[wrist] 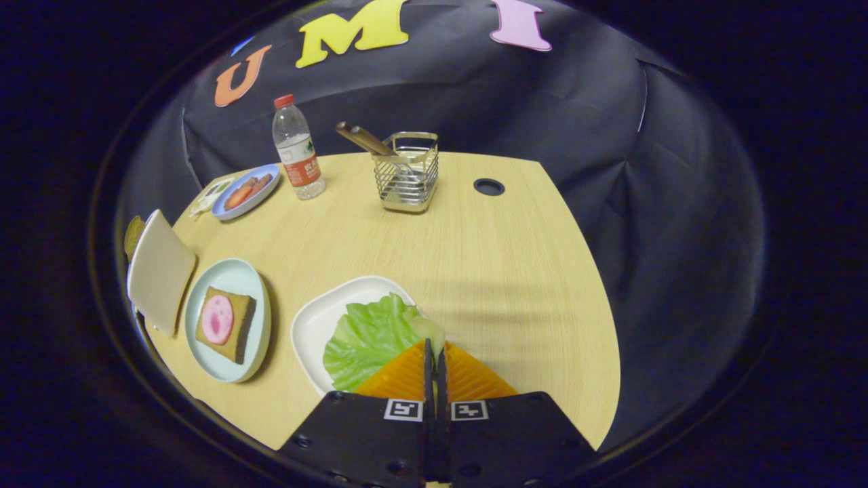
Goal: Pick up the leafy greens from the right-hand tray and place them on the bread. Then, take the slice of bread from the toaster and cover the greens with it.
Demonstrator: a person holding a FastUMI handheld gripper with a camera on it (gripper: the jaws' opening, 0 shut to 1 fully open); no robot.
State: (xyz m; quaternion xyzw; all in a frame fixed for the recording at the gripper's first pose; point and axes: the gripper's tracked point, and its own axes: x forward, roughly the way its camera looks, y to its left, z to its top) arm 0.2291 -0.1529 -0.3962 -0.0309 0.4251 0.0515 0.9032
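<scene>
1. Leafy greens (pixel 366 339) are lying on a white tray (pixel 319 325) on the table (pixel 475 257), their stem end reaching between the claw's fingertips.
2. Claw (pixel 435 352) is pinching nearly closed on the stem of the greens.
3. Bread (pixel 226 324) topped with a pink slice is sitting on a pale blue plate (pixel 234 278), left of the tray.
4. Toaster (pixel 159 271) is standing beside that plate.
5. Wire basket (pixel 407 173) and bottle (pixel 297 149) are standing well beyond the fingers.
</scene>
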